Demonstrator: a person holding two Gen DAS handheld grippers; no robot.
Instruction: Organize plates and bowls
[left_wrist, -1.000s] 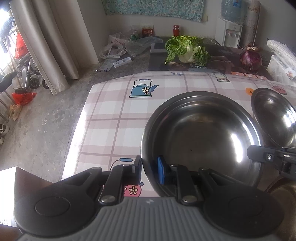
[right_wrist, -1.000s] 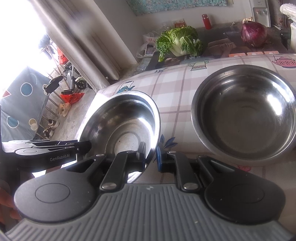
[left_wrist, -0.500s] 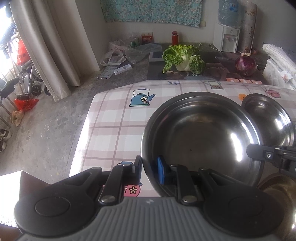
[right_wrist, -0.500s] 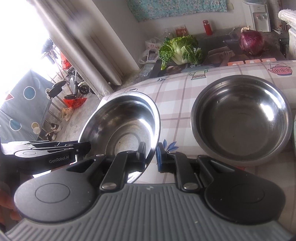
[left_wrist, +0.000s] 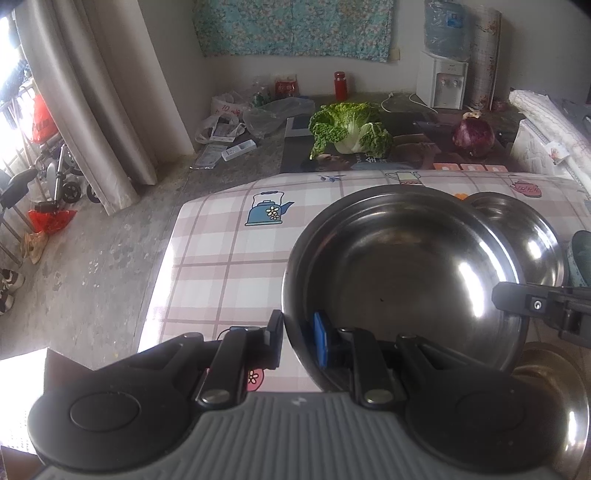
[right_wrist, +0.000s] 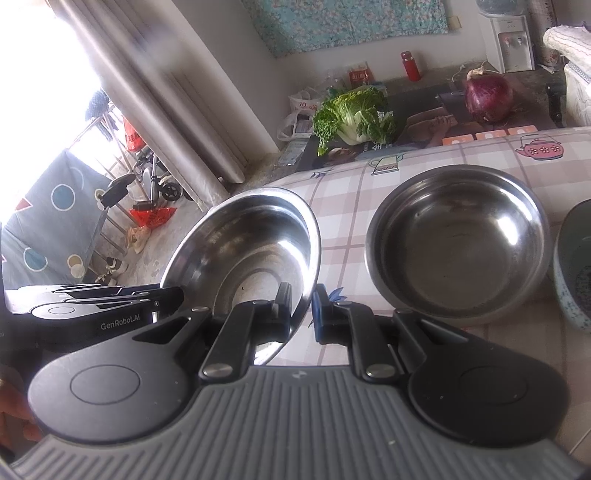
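Above the checked tablecloth (left_wrist: 221, 258), both grippers pinch one tilted steel bowl (left_wrist: 402, 273) by its rim. The left gripper (left_wrist: 298, 338) and the right gripper (right_wrist: 301, 310) are clamped on it. A second steel bowl (right_wrist: 458, 243) rests beside it.

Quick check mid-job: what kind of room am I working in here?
Probably a lived-in home room: a checked tablecloth with steel bowls, a cabbage on the bare floor, and a water dispenser by the wall.

Black fingers (left_wrist: 275, 338), blue pads (left_wrist: 320, 343), ribbed grey housing.
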